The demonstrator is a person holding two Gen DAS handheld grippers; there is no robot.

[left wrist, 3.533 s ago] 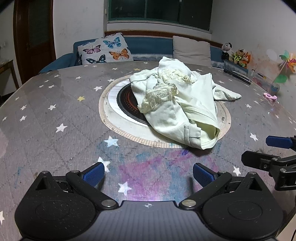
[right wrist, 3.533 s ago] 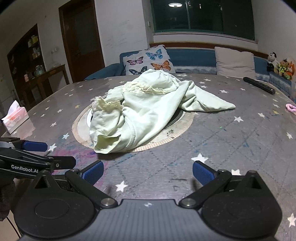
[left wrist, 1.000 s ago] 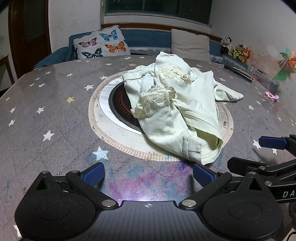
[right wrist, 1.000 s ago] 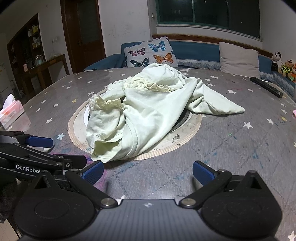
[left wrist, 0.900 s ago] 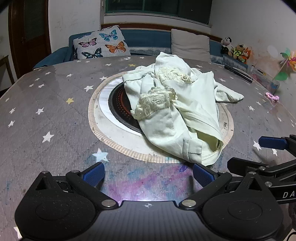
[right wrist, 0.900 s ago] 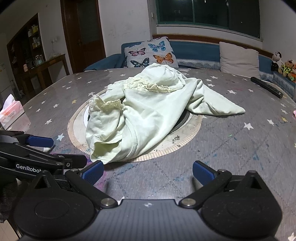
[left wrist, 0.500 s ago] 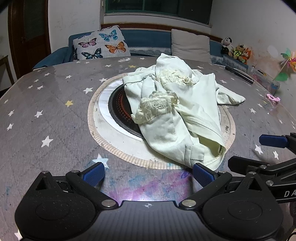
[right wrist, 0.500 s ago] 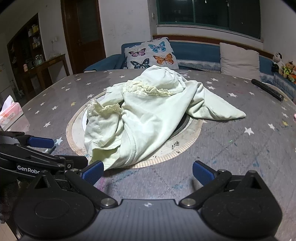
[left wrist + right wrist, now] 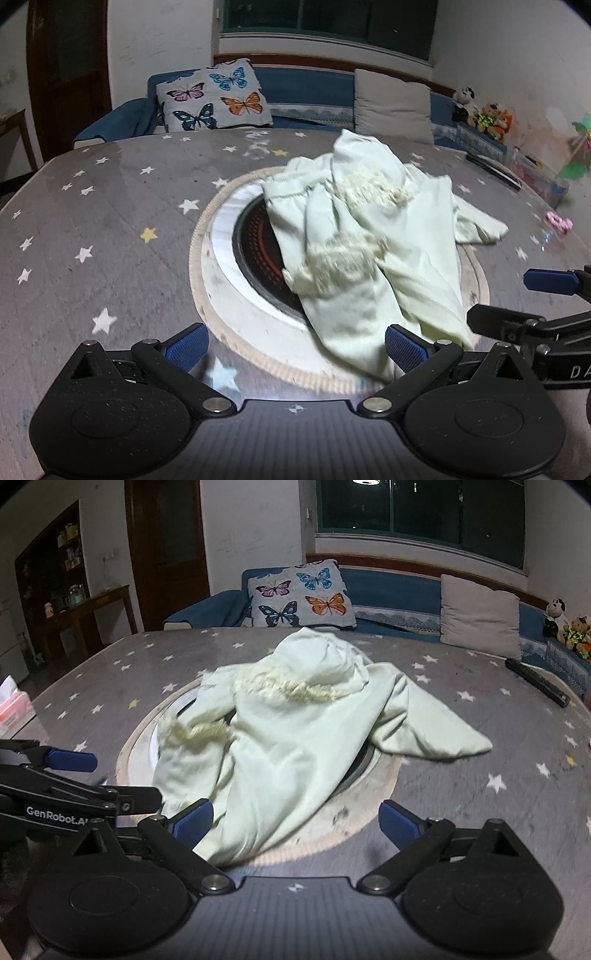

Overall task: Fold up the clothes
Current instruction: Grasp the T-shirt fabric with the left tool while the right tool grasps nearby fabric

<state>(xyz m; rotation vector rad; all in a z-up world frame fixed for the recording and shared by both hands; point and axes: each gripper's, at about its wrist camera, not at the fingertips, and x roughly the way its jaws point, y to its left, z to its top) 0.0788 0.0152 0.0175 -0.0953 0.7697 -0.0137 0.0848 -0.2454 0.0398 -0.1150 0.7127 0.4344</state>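
Both claws stand wide open and hold nothing. Left claw [image 9: 295,341] hangs low over the near edge of the counter [image 9: 110,229], its blue pads spread far apart, with the near hem of the pale green garment [image 9: 369,258] reaching down toward the pad at 5 o'clock; whether the cloth touches that pad cannot be told. Right claw [image 9: 295,821] is just as widely spread, and the garment's nearest fold lies beside its pad at 7 o'clock.

In the left wrist view the right claw shows at 3 o'clock, its dark arms and one blue pad close by the garment's right edge. In the right wrist view the left claw [image 9: 66,775] shows at 9 o'clock, near the crumpled left side of the cloth.

Crumpled in a loose heap, the garment lies over the round burner plate [image 9: 255,243] set in the middle of the grey, star-printed counter, covering the plate's right half in the left wrist view. Cream lace trim [image 9: 340,258] runs across the heap in two bands, and one flat corner of cloth [image 9: 443,738] stretches out toward 3 o'clock on the counter.

Beyond, at 12 o'clock, a butterfly pillow [image 9: 299,594] leans on a blue sofa [image 9: 391,590].
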